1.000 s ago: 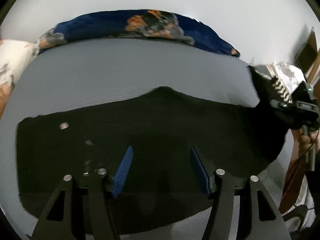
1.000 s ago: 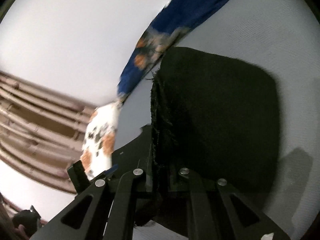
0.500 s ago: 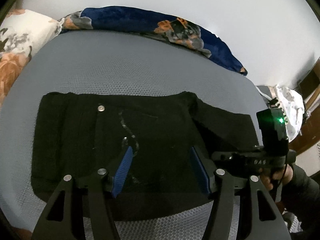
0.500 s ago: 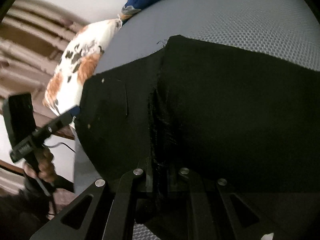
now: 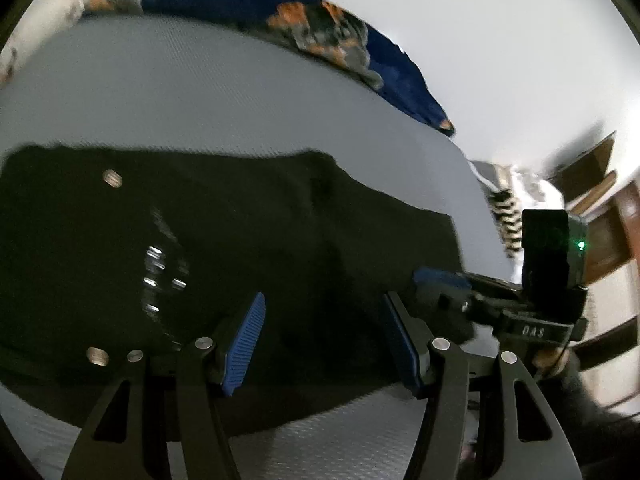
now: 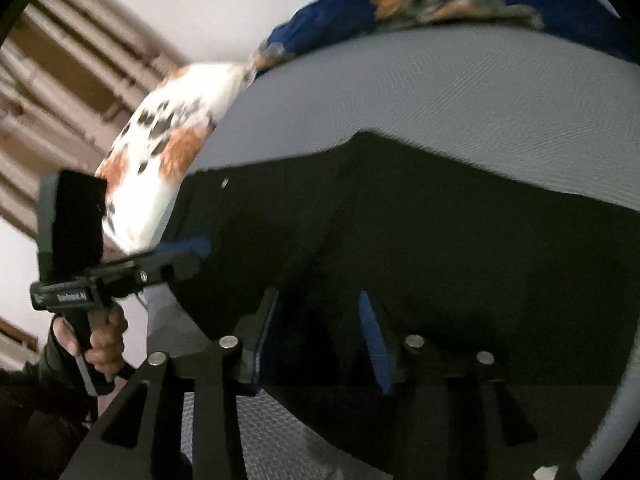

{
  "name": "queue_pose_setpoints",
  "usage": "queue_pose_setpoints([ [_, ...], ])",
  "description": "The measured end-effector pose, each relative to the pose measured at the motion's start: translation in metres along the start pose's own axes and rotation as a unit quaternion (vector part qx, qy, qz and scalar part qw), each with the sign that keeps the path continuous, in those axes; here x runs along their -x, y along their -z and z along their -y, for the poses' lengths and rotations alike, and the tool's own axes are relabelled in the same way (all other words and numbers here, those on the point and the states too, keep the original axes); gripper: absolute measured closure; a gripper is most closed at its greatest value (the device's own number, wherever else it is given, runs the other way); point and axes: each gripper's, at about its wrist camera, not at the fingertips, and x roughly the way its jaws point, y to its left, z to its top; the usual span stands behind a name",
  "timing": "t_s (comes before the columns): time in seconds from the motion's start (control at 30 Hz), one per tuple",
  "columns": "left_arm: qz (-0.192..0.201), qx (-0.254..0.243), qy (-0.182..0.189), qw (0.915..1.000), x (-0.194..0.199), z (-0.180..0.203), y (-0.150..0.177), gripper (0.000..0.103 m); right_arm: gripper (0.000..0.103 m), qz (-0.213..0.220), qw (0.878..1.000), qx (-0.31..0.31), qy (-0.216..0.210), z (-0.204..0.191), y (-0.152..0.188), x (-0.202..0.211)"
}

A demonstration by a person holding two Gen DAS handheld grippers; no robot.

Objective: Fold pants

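The black pants [image 5: 248, 248] lie folded in a wide dark block on the grey bed [image 5: 200, 92], with metal buttons and a zipper showing at the left. My left gripper [image 5: 322, 320] is open and empty just above the near part of the pants. My right gripper [image 6: 318, 320] is open with its blue pads apart above the pants [image 6: 440, 248]. The right gripper also shows in the left wrist view [image 5: 444, 280], at the pants' right edge. The left gripper shows in the right wrist view [image 6: 188, 248], at the pants' left edge.
A dark blue floral blanket [image 5: 320, 28] lies along the far edge of the bed by the white wall. A white and orange floral pillow [image 6: 168, 148] sits at the bed's left end. Wooden furniture [image 5: 600, 216] stands to the right.
My right gripper carried the held pants end across and down onto the rest of the pants, then opened and let go. My left gripper stayed open above the cloth.
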Motion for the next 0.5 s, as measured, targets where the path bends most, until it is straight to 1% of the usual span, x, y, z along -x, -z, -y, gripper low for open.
queue_pose_setpoints([
  [0.07,-0.02,0.024,0.025,0.9992,-0.008,-0.001,-0.001,0.042,0.059,0.019,1.0,-0.015,0.013,0.01,0.005,0.015],
  [0.13,-0.048,0.054,0.056,0.9958,-0.021,-0.001,-0.003,0.043,0.058,0.031,0.999,-0.026,0.025,0.019,0.01,0.026],
  [0.17,-0.058,0.063,0.058,0.9946,-0.026,-0.001,-0.003,0.043,0.058,0.038,0.998,-0.033,0.027,0.023,0.013,0.031],
  [0.23,-0.077,0.072,0.057,0.9928,-0.037,0.001,-0.004,0.043,0.056,0.044,0.997,-0.051,0.027,0.032,0.018,0.037],
  [0.37,-0.098,0.088,0.032,0.9908,-0.054,-0.001,-0.004,0.043,0.056,0.053,0.995,-0.077,0.024,0.041,0.023,0.039],
  [0.47,-0.113,0.107,0.025,0.9875,-0.064,-0.005,-0.001,0.043,0.056,0.055,0.994,-0.086,0.023,0.043,0.023,0.036],
  [0.5,-0.115,0.113,0.028,0.9866,-0.067,-0.006,0.0,0.043,0.056,0.056,0.994,-0.089,0.022,0.045,0.023,0.035],
])
